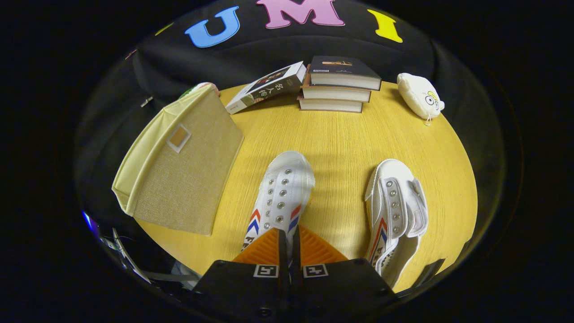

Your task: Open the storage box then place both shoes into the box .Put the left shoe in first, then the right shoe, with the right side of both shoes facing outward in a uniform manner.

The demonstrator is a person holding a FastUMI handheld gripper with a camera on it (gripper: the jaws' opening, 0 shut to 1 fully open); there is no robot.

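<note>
A white lace-less sneaker [282, 193] with red and blue chevrons stands on the round wooden table [341, 134], toe pointing away from me. My gripper [289, 231] is over its rear part, fingers closed to a narrow slit with a strip of the shoe's upper pinched between them. The second white sneaker [397, 211] lies tipped on its side to the right of the fingers, its opening toward me. A beige fabric storage box [179, 166] with a small label window stands to the left of the fingers, its flap down.
Beyond the shoes, three stacked books [338, 85] sit at the table's far edge, with another book [267, 87] leaning against them. A white plush pouch [419, 94] lies at the far right. Bare tabletop separates the shoes from the books.
</note>
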